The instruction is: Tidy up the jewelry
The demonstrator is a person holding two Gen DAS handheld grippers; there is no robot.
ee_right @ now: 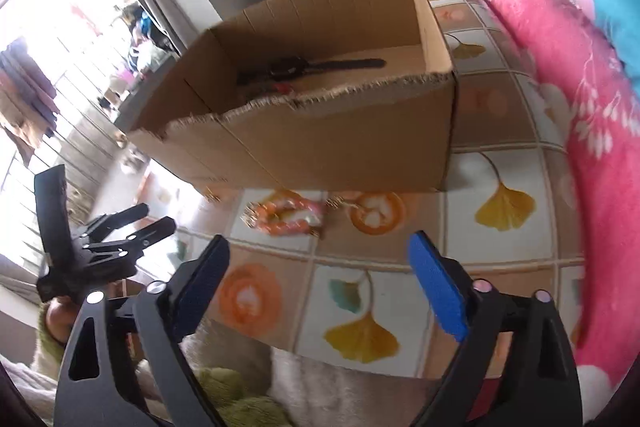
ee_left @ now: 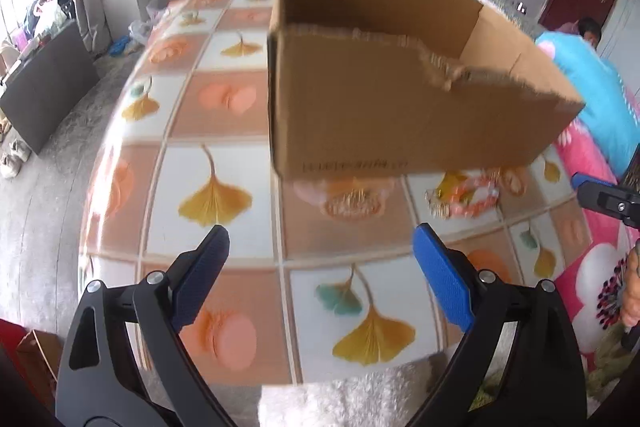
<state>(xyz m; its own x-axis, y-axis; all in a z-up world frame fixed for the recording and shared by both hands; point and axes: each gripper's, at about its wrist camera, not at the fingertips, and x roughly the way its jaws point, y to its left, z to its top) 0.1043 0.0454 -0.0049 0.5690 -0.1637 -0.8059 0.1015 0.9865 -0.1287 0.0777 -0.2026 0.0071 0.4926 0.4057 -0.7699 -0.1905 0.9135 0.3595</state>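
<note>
We hold both hand-held grippers spread wide and empty, the left hand-held gripper (ee_left: 320, 267) and the right hand-held gripper (ee_right: 318, 269). The orange-and-white bracelet (ee_right: 285, 217) lies on the counter (ee_right: 500, 131) at 12 o'clock, just before the cardboard box (ee_right: 320, 143). It looks light, floppy and slippery; we judge pinching one beaded side safest. Glossy ginkgo-patterned oilcloth; cluttered bedroom.
</note>
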